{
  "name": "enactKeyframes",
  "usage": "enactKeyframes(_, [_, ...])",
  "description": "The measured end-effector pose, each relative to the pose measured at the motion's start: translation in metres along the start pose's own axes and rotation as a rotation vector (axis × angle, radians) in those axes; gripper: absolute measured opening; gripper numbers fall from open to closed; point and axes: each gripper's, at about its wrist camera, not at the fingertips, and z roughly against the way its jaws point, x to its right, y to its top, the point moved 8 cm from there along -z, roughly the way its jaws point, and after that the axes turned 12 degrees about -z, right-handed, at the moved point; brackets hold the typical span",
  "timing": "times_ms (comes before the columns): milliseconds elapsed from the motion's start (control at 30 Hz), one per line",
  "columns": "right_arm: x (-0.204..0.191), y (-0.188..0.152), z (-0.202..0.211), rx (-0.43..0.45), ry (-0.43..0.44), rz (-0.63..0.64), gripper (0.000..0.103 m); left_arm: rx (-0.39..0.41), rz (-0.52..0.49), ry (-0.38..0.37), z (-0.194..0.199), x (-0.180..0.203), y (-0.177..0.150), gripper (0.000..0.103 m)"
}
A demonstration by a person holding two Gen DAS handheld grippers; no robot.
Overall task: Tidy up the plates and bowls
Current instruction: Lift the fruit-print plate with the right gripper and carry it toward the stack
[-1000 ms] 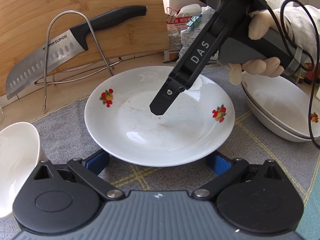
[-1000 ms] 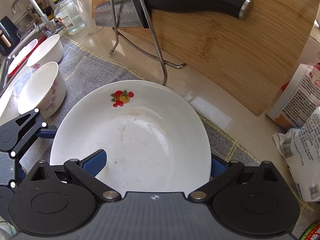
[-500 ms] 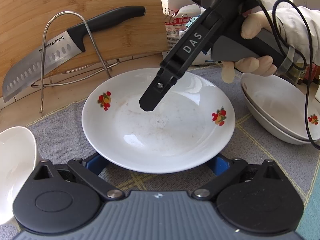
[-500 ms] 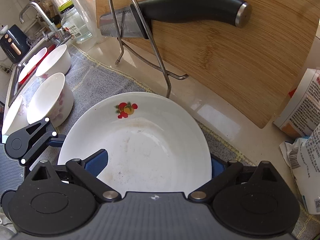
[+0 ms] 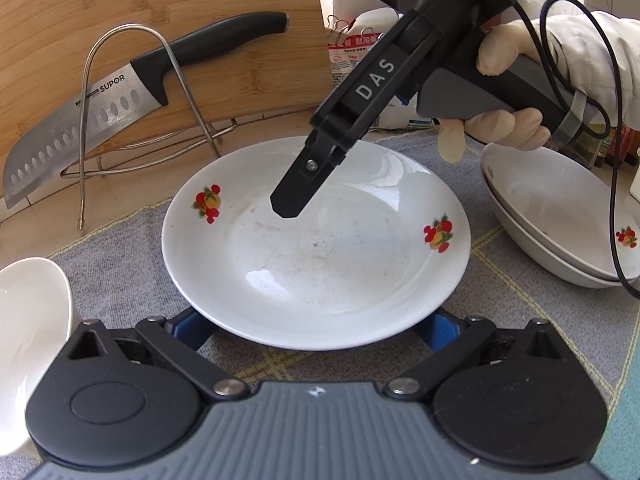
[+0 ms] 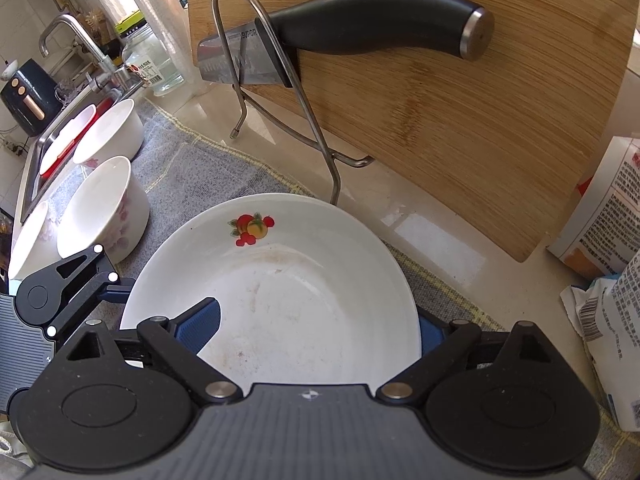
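Observation:
A white plate with fruit prints [image 5: 320, 248] lies on the grey mat; it also shows in the right wrist view [image 6: 288, 288]. My left gripper [image 5: 316, 330] is open, its blue pads at the plate's near rim, mostly hidden under it. My right gripper [image 6: 316, 324] is open, one blue pad [image 6: 200, 320] over the plate's inside, the other at its rim. In the left wrist view its finger [image 5: 298, 196] hangs just above the plate. Two stacked plates [image 5: 560, 216] sit at the right. White bowls [image 6: 104, 208] stand to the left.
A bamboo cutting board [image 6: 440, 100] leans at the back with a knife [image 5: 120, 108] in a wire rack [image 5: 132, 92]. Food packets [image 6: 604, 280] lie at the right. A sink with a faucet [image 6: 80, 44] is far left. A bowl [image 5: 28, 328] is at my left.
The right gripper has shifted left and risen a little over the plate. The left gripper has eased back slightly; the plate stays on the mat.

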Motion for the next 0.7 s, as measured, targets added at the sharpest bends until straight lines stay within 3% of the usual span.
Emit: enactKeyframes(700, [-0.008, -0.009, 0.015, 0.015, 0.034, -0.055, 0.099, -0.021, -0.032, -0.004, 0.011, 0.004, 0.005, 0.101])
